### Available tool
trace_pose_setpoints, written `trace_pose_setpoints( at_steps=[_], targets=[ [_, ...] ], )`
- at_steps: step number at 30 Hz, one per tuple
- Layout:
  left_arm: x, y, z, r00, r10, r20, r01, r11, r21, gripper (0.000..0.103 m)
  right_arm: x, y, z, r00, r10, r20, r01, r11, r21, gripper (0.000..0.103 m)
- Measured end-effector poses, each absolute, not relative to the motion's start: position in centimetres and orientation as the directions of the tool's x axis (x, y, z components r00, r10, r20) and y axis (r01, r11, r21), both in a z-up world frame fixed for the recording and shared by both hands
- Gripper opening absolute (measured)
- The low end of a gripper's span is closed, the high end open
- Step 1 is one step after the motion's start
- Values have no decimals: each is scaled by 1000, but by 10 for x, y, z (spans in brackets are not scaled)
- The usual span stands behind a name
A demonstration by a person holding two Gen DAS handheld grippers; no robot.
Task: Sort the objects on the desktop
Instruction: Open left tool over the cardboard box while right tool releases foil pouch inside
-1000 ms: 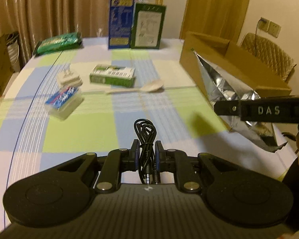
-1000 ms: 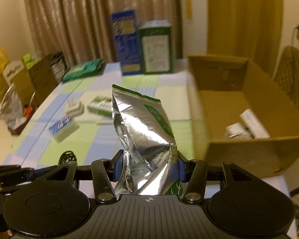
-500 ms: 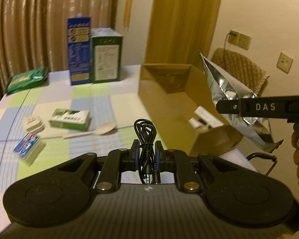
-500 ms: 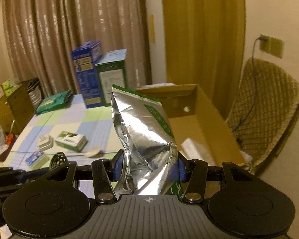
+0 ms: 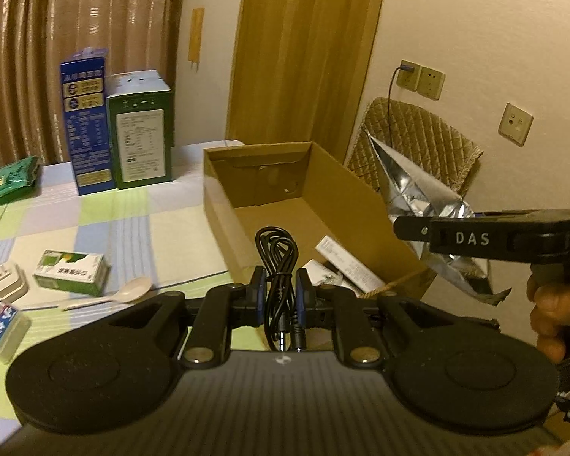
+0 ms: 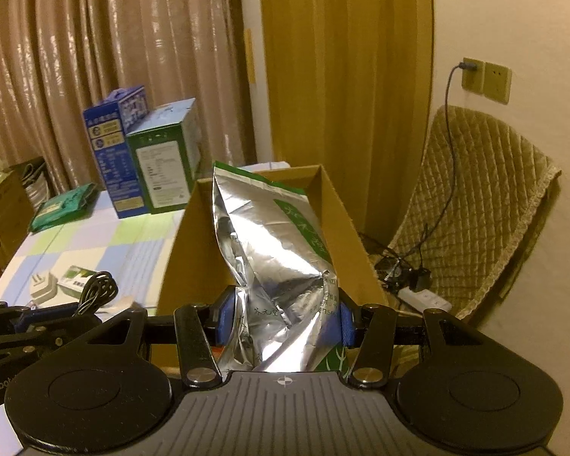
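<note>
While the left gripper (image 5: 281, 296) clamps a coiled black cable (image 5: 278, 266) in front of the open cardboard box (image 5: 361, 205), the right gripper (image 6: 283, 317) pinches a crinkled silver foil pouch (image 6: 269, 250) with green print, held upright over the box's near end.

Your foil pouch (image 6: 269, 250) is crinkled, shiny metallised film; the cardboard box (image 5: 361, 205) is matt brown. Cable (image 5: 277, 262) looks smooth black rubber, bench (image 5: 140, 228) cover checked cloth, curtains (image 6: 95, 57) glossy.
</note>
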State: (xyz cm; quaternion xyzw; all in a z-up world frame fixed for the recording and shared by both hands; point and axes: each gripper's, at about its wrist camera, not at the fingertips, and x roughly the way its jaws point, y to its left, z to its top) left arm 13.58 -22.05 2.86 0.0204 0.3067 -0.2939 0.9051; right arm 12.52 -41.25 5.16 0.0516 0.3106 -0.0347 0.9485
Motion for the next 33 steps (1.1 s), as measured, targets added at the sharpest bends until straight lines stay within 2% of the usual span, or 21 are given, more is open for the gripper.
trace_pose_setpoints(
  at_steps=[22,23,24,26,33],
  targets=[
    [189,-277,19,597,-557,-578,568,802,-186,12,164,-437,40,782,-41,-621,127,987,96,49],
    [192,-279,18,600,-555,-576,567,803,-184,15,164,-438,40,783,-42,-620,129,987,96,49],
    [195,-280,18,604,-555,-572,565,805,-185,25,164,-439,41,784,-44,-619,131,987,96,49],
    [200,-279,17,609,-554,-568,557,808,-191,32,164,-441,41,784,-45,-619,133,986,97,49],
    [198,-260,20,640,-530,-556,525,830,-186,32,165,-438,37,780,-34,-625,130,986,108,49]
  ],
)
